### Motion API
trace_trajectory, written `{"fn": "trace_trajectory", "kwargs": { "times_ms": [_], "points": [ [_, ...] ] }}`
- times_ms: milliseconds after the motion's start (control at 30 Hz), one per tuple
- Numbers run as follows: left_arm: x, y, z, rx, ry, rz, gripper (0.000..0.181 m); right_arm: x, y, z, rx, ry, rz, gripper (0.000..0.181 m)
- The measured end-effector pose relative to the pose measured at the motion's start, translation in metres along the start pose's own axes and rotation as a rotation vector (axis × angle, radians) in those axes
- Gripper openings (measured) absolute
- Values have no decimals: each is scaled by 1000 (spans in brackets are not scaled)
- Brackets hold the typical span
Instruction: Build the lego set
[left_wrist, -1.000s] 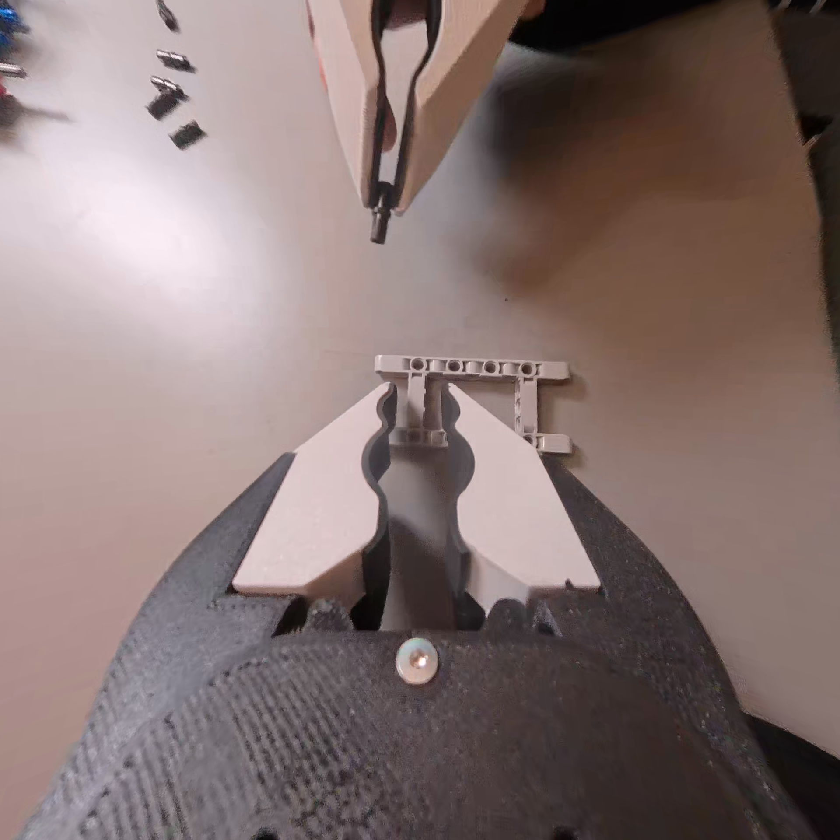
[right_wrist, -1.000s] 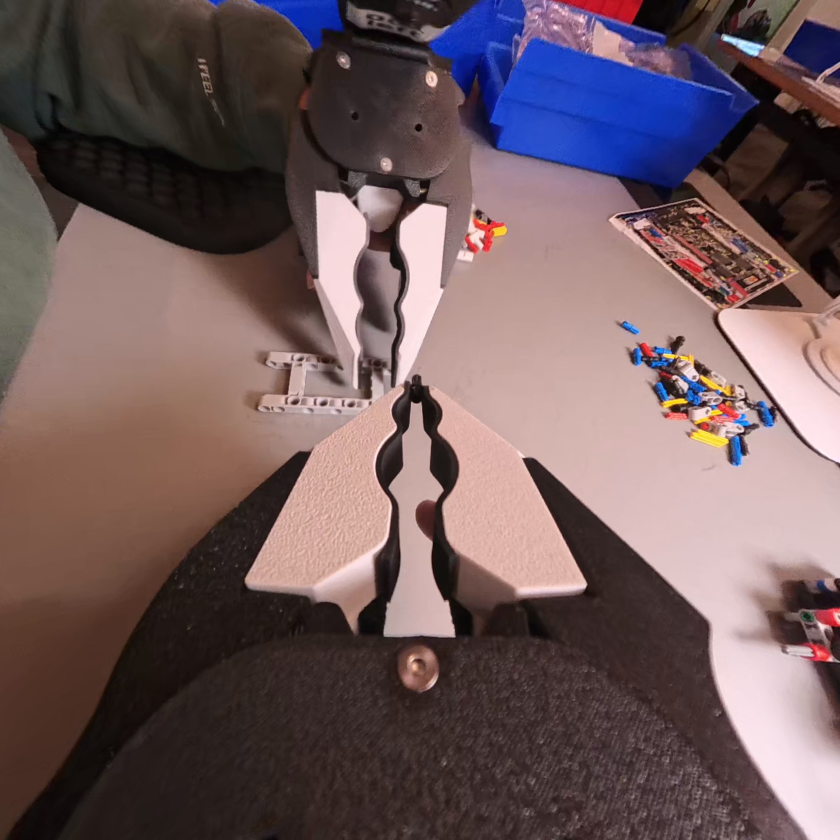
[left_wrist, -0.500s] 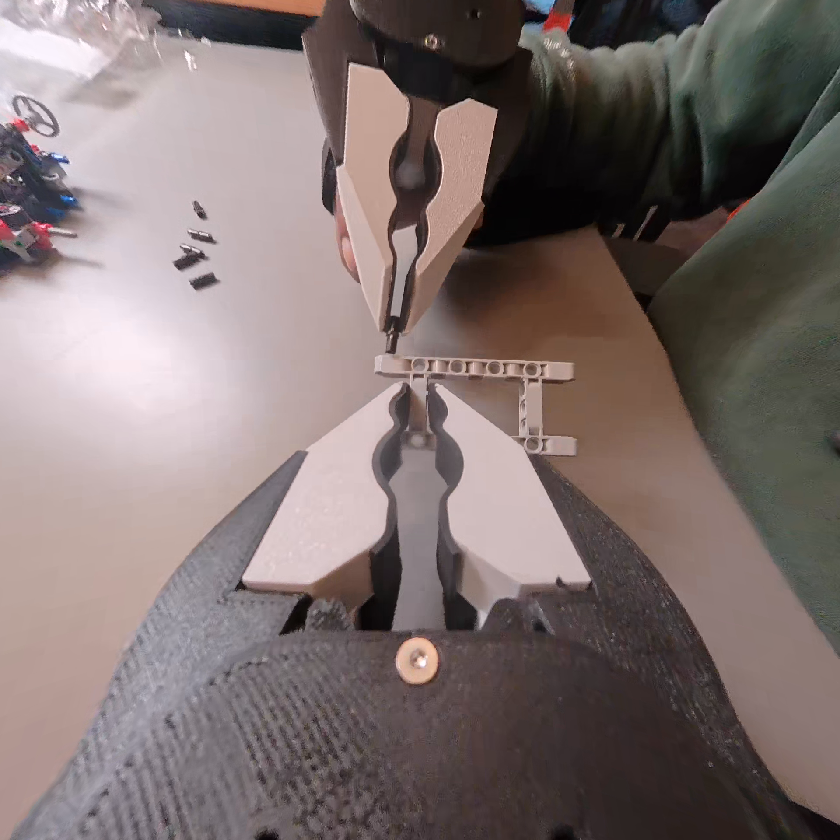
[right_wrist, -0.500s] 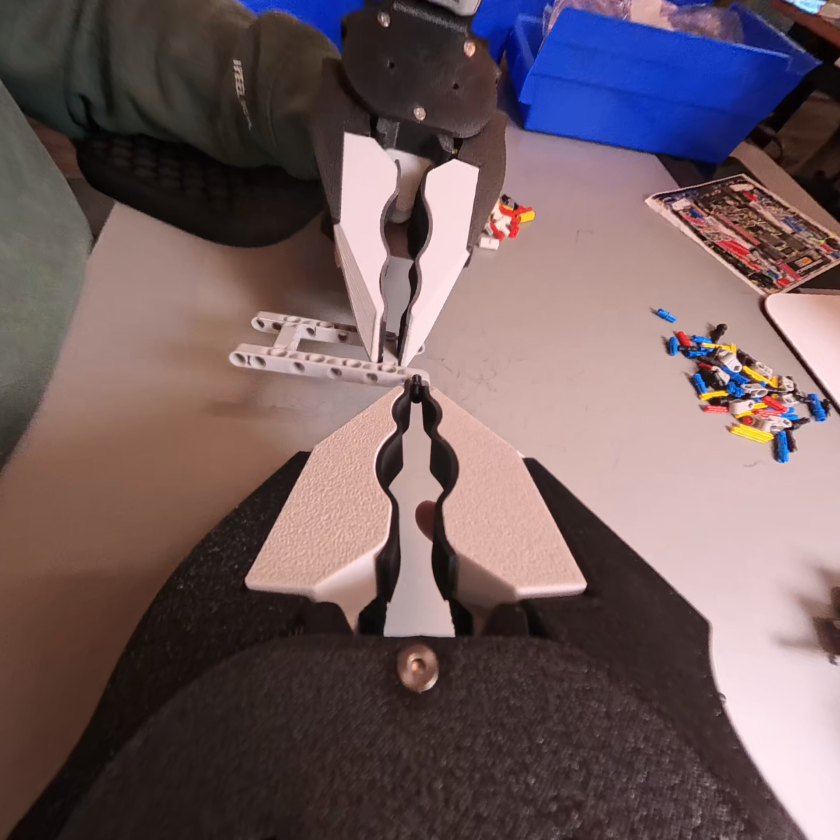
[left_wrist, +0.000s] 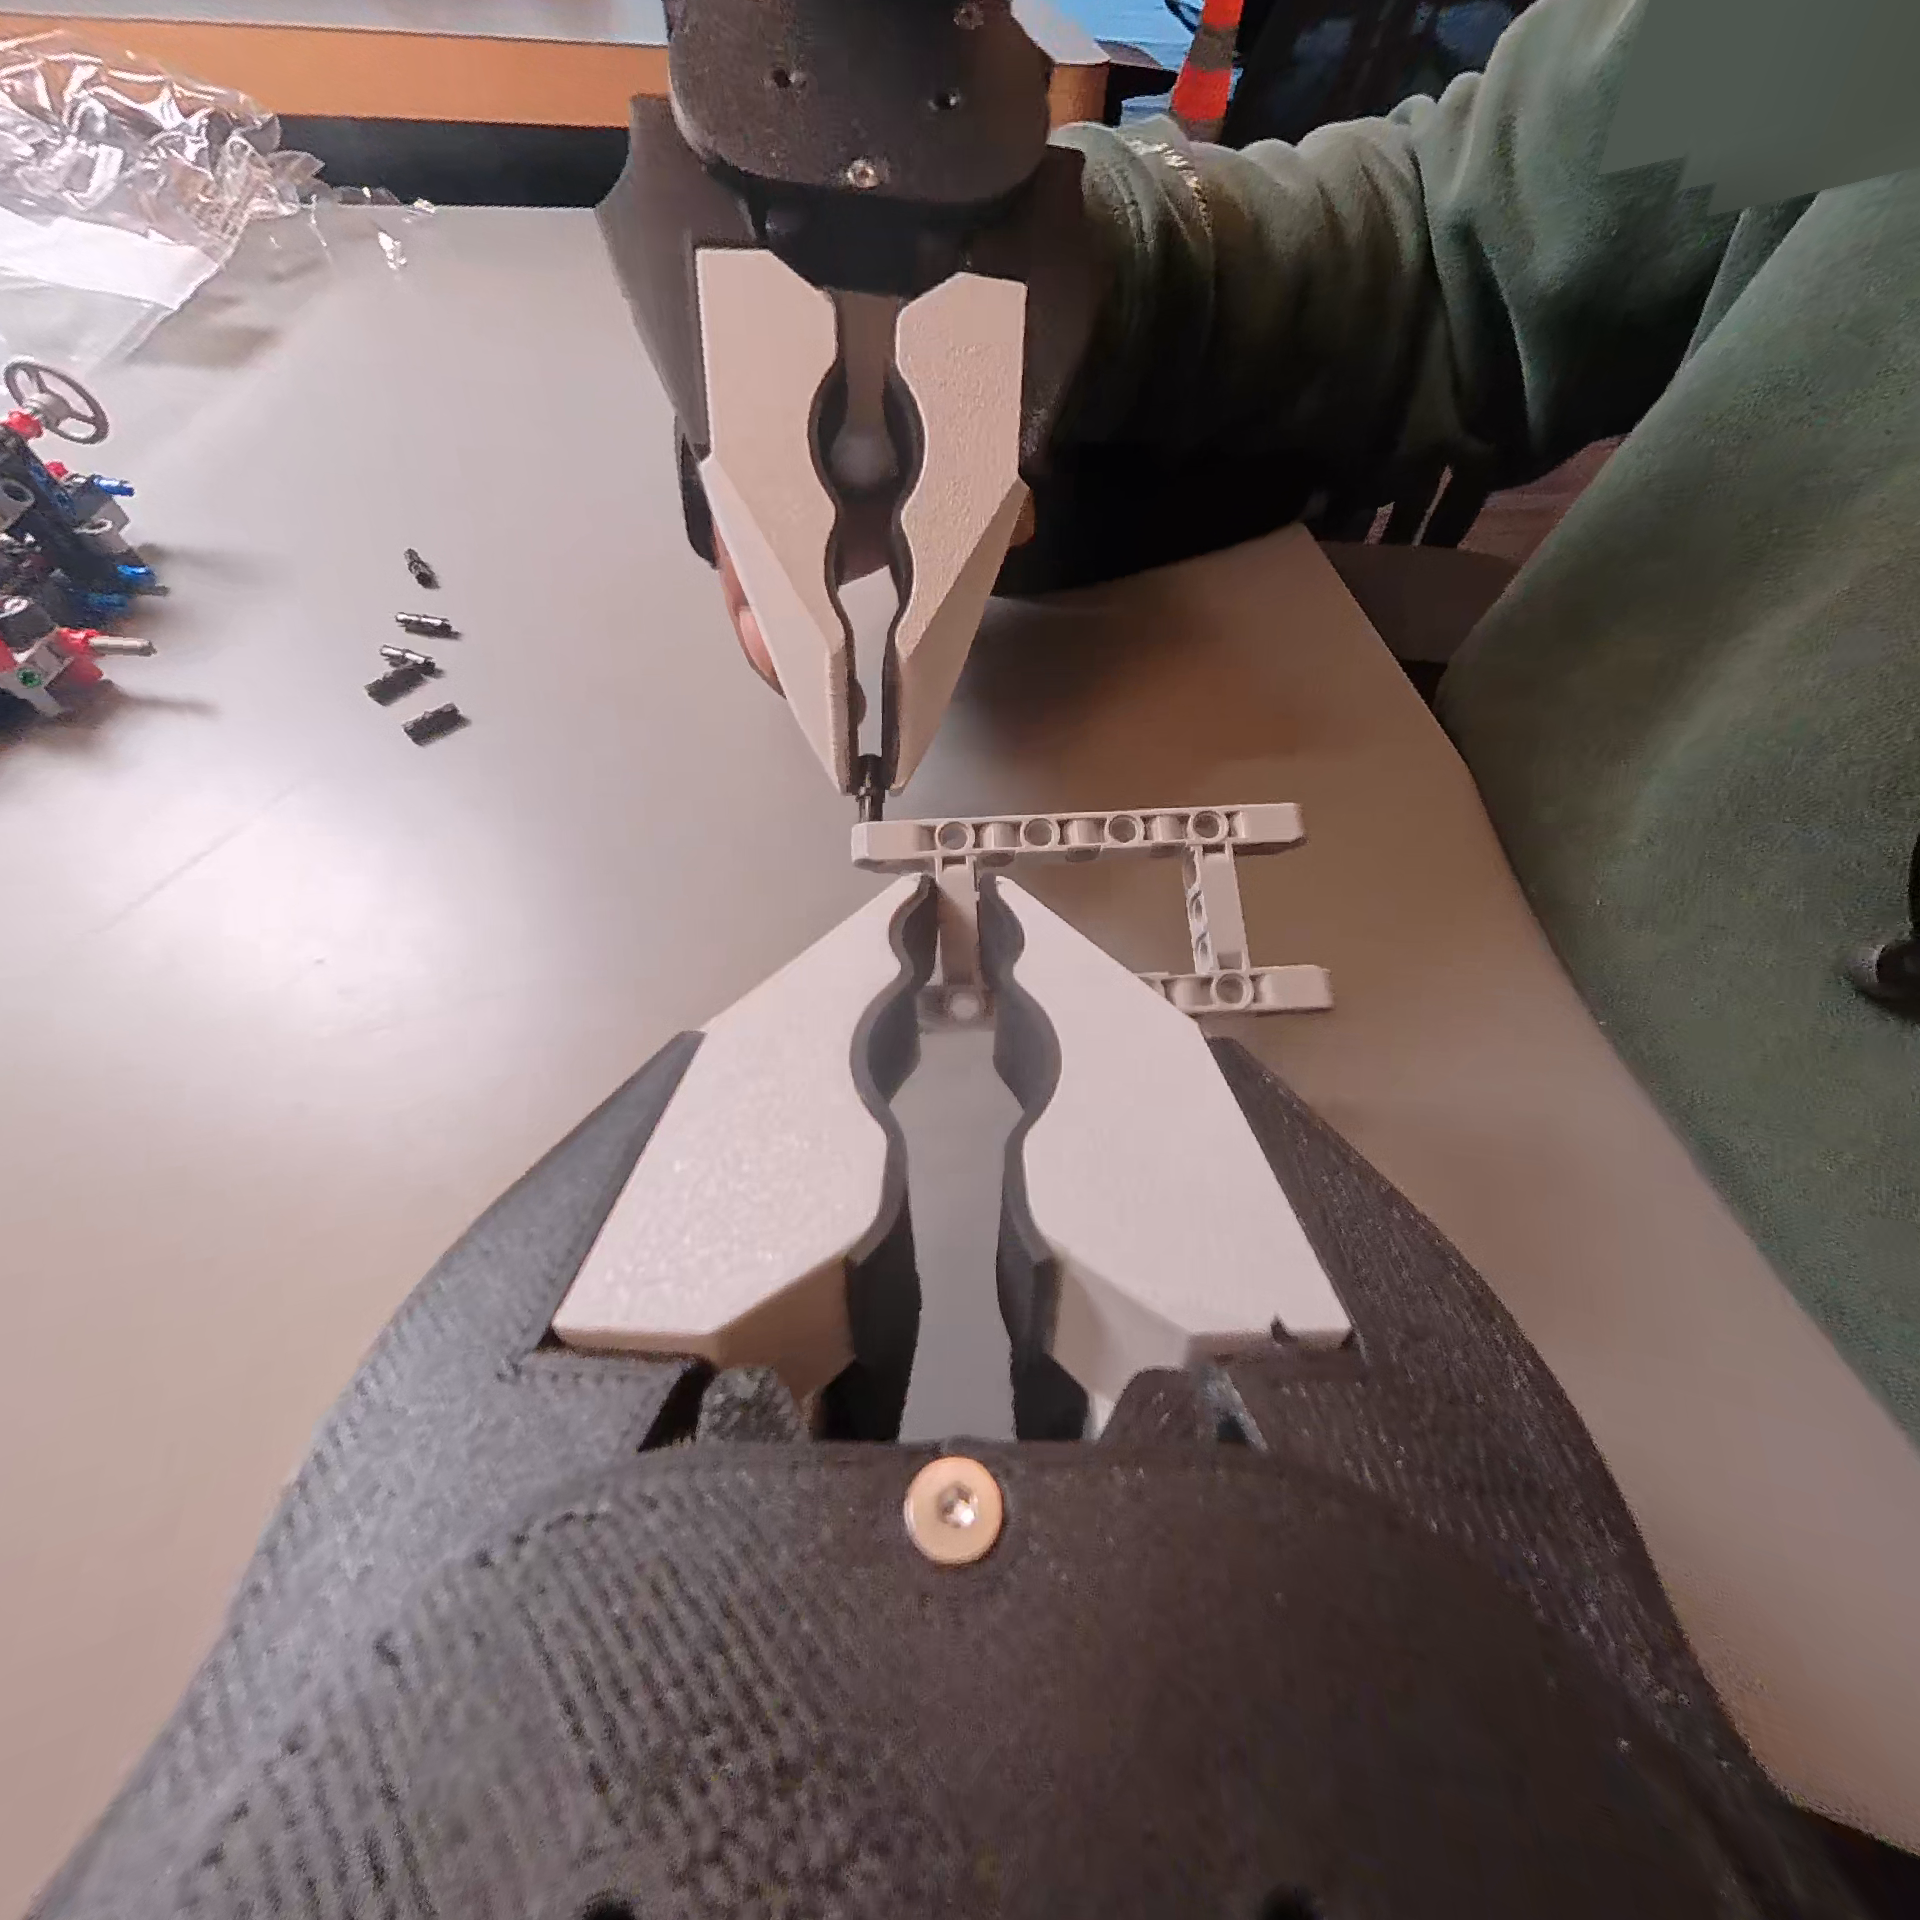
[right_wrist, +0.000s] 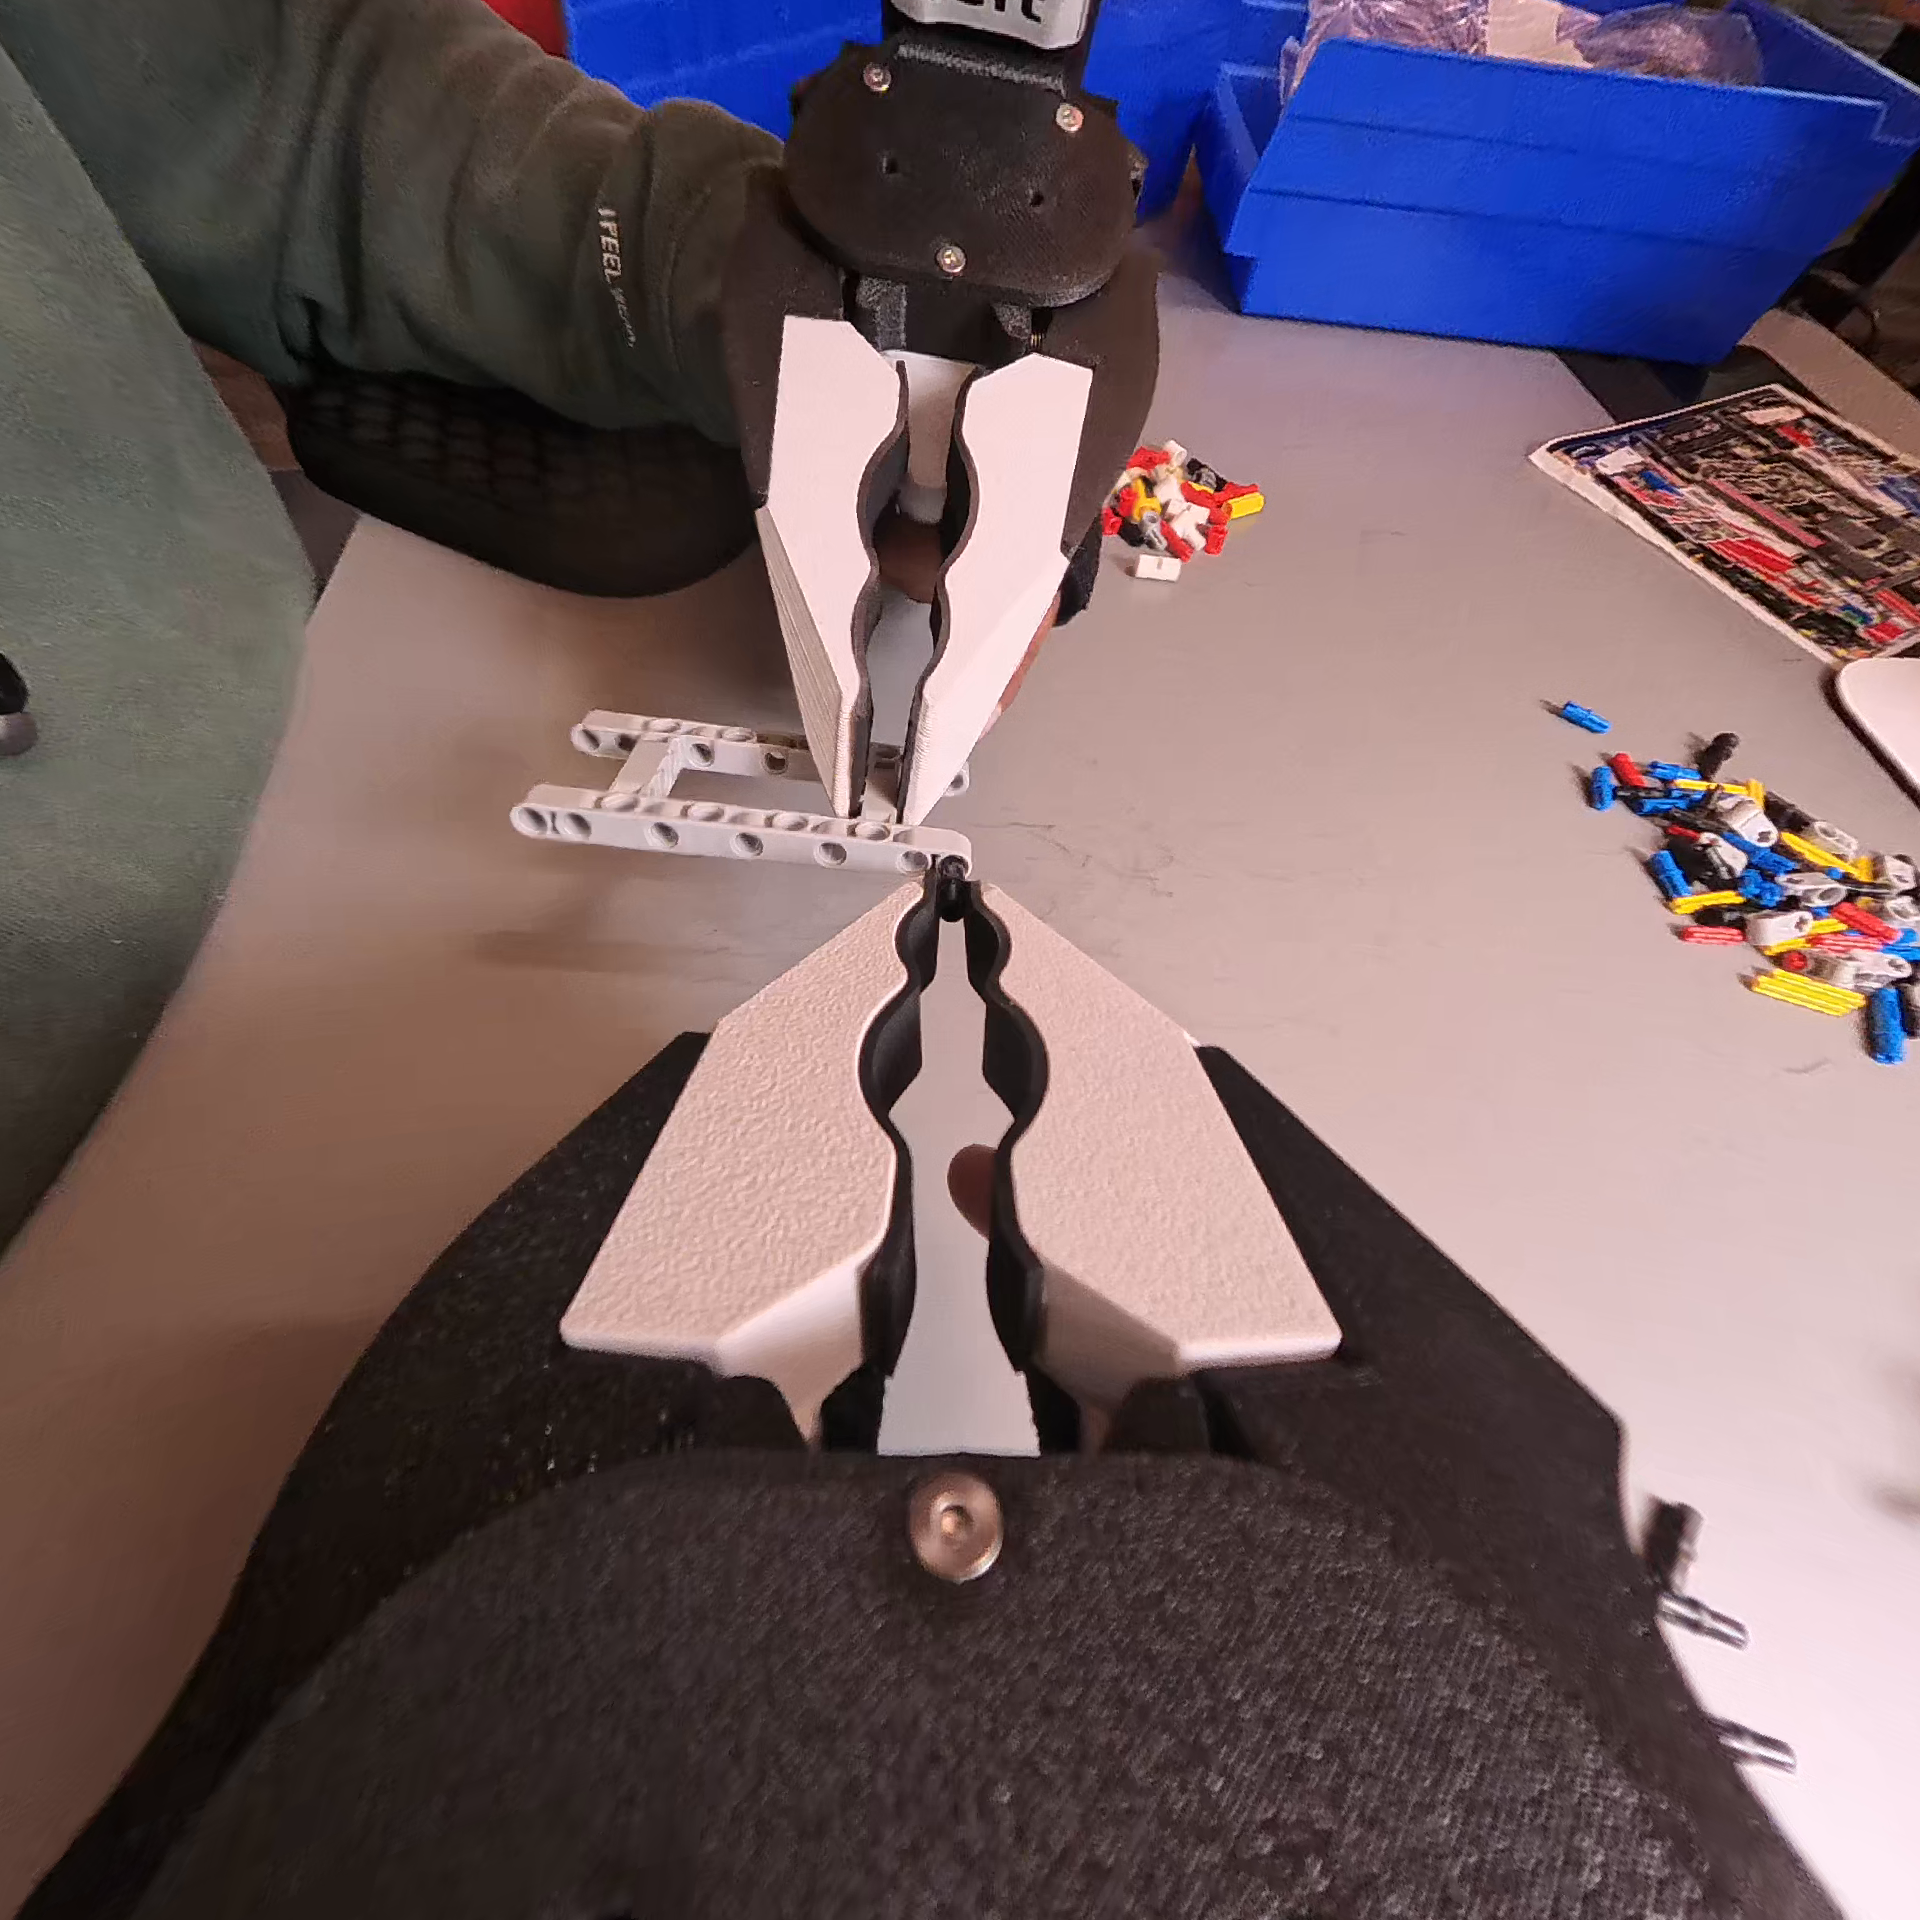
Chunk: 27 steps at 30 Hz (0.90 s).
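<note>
A light grey frame of holed beams (left_wrist: 1091, 836) lies flat near the table's edge; it also shows in the right wrist view (right_wrist: 727, 831). My left gripper (left_wrist: 958, 888) is shut on one of the frame's short cross beams; in the right wrist view it (right_wrist: 878, 805) comes in from the far side. My right gripper (right_wrist: 951, 896) is shut on a small black pin (right_wrist: 949, 894). In the left wrist view that gripper (left_wrist: 868, 774) points down with the pin (left_wrist: 869, 800) at the end hole of the frame's long beam.
Several loose black pins (left_wrist: 416, 665) and a partly built model (left_wrist: 52, 582) lie on the left of the left wrist view. In the right wrist view are a pile of coloured pieces (right_wrist: 1787, 894), a smaller red pile (right_wrist: 1179, 504), an instruction booklet (right_wrist: 1766, 509) and blue bins (right_wrist: 1538, 208). The grippers are tip to tip, or close to it. Both grippers' tips are roughly 30 centimeters from the partly built model (left_wrist: 52, 582).
My right gripper has come down with the black pin, from well above the frame to the end of its long beam. My left gripper has closed on the cross beam.
</note>
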<state>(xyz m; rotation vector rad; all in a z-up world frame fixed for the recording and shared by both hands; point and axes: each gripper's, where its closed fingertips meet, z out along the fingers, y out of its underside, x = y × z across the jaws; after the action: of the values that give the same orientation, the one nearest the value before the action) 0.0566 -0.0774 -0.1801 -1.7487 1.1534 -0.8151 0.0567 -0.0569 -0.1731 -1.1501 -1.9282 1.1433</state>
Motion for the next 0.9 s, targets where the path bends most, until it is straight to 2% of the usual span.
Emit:
{"fn": "trace_trajectory", "kwargs": {
  "times_ms": [300,533,700,767,900],
  "points": [
    [10,-2,1,-10,14,86,6,-10,-4,-1,74,-94,76,3],
    [8,-25,-11,123,-10,105,5,-3,-30,-11,256,-97,164,3],
    [11,-34,-17,175,-1,104,5,-3,-39,-13,314,-112,201,3],
    [12,-34,-17,173,1,109,5,-3,-36,-10,293,-101,189,3],
    [15,-47,-22,233,-9,132,5,-4,-53,-19,424,-167,290,3]
  ]
}}
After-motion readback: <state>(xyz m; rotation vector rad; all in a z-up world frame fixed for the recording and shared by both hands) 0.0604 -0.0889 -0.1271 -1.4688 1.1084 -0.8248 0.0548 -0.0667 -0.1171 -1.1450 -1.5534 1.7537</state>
